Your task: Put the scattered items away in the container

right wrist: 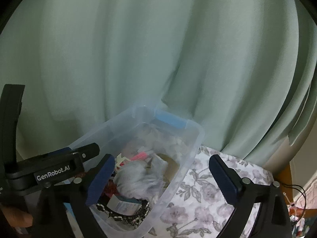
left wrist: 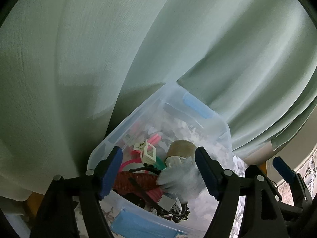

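- Pale green curtain [right wrist: 158, 49] hangs in soft folds behind everything, and the worktop wears a white cloth printed with grey-purple flowers [right wrist: 208, 194].
- The clear plastic storage container with blue latch handles [right wrist: 196, 138] sits on that cloth, right up against the curtain.
- It's already loaded: a fuzzy pale grey glove [left wrist: 178, 178], a cardboard tape roll [left wrist: 182, 148], a cream plastic hair clip [left wrist: 147, 153], pink plastic sticks [left wrist: 154, 139], something red and woven [left wrist: 136, 180], and a black-and-silver chain bracelet [right wrist: 126, 216].
- Left claw [left wrist: 158, 174] hovers over the container with its blue pads apart and nothing clamped; the glove lies below the gap, and the pads don't look to be pressing it.
- Right claw [right wrist: 160, 182] is spread wide and empty, one pad over the container, the other over the flowery cloth.
- Handling guess: the glove is soft, light and squashy, so pinch a bunched fold. The clip and sticks are stiff, smooth and probably slippery, so go across the narrow side. The chain will flop, so grab mid-length.
- The thin container could slide on the cloth if nudged; its rim or latches look like the place to hold it.
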Demonstrator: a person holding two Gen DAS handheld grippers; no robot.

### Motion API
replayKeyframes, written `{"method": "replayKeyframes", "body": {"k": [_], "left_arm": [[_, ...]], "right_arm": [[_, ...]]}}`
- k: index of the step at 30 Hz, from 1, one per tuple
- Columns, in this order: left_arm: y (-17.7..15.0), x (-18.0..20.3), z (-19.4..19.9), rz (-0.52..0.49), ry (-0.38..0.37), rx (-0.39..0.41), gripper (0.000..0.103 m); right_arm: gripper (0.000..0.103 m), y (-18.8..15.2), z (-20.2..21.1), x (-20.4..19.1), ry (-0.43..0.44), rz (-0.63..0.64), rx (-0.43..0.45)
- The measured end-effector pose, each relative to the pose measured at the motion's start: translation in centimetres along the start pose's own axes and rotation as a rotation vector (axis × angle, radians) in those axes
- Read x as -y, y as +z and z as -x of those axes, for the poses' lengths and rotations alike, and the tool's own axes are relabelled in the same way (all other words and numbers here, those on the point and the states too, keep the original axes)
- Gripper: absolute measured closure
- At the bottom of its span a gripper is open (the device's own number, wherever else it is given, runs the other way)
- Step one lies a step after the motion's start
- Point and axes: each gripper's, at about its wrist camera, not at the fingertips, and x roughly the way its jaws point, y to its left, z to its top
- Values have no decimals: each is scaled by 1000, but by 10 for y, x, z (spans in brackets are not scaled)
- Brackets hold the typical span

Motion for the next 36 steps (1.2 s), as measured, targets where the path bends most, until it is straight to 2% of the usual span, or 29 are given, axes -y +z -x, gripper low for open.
{"method": "replayKeyframes", "body": {"k": [13, 21, 26, 30, 32, 36], "left_arm": [[-2, 16, 25, -42, -11, 27, 26], [-11, 37, 43, -114, -28, 18, 21], [-21, 54, 50, -191, 18, 4, 18], [-30, 62, 54, -212, -14, -8, 17], [-33, 67, 54, -236, -1, -17, 13], [-40, 76, 58, -281, 23, -4, 12]], "right_arm": [[4, -5, 14, 1, -16, -7, -1], [4, -13, 29, 11, -58, -22, -69], [4, -20, 41, 20, -69, -39, -90], [4, -30, 51, 28, -70, -58, -111], [4, -34, 56, 31, -71, -68, -120], [4, -38, 64, 39, -68, -99, -131]]}}
